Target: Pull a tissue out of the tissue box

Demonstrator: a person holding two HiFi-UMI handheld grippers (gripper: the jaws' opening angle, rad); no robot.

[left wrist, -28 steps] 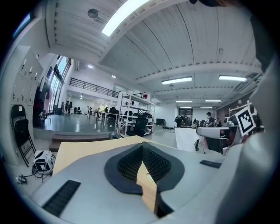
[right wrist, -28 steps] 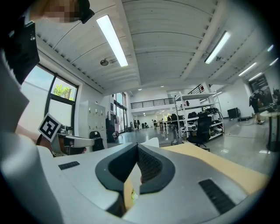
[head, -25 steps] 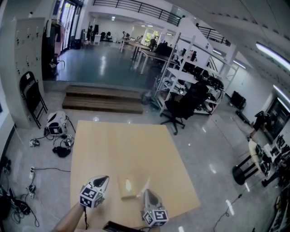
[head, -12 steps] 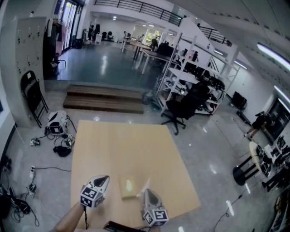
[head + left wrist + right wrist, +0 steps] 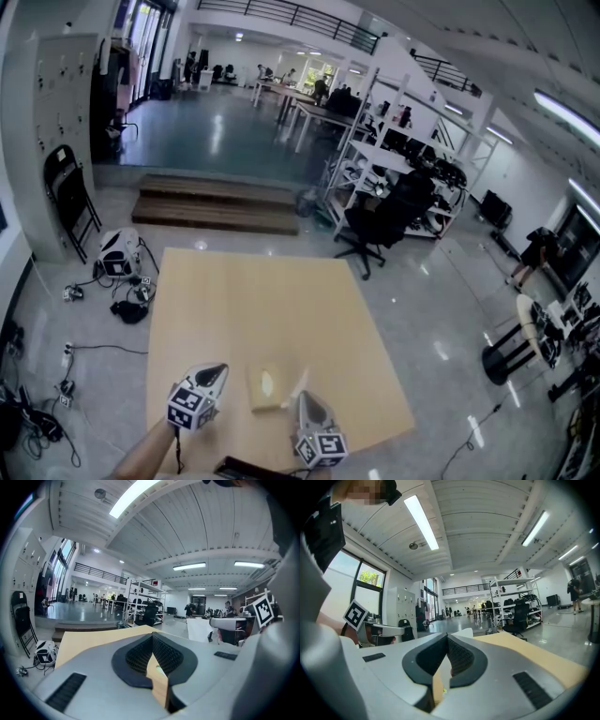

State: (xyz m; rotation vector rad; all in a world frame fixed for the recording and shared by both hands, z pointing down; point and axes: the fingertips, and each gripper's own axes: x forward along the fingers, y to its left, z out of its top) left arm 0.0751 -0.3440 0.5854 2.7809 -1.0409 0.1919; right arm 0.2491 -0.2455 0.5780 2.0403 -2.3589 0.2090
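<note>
Tissue box (image 5: 265, 387) sits low on the counter (image 5: 253, 309), close to the near edge, with a gripper on either side. Its longer side seems to run away from the person. To its left the left gripper (image 5: 216, 373) hovers just beside the box's left flank, pointing ahead and nearly level. Its jaws are together at the tips and nothing shows between them. It looks well placed to steady the box if that is wanted. At the box's right edge a white tissue (image 5: 299, 381) stands up, clear of the oval opening. The right gripper (image 5: 306, 401) is plainly the nearer one, its tips right at that sheet. Its jaws are closed, and they appear to be pinched on the tissue's lower part. I judge that the coming move turns on drawing the sheet up and rightward, away from the box. There is room for that: bare counter lies beyond the box and to the right, and the right edge is well apart.
</note>
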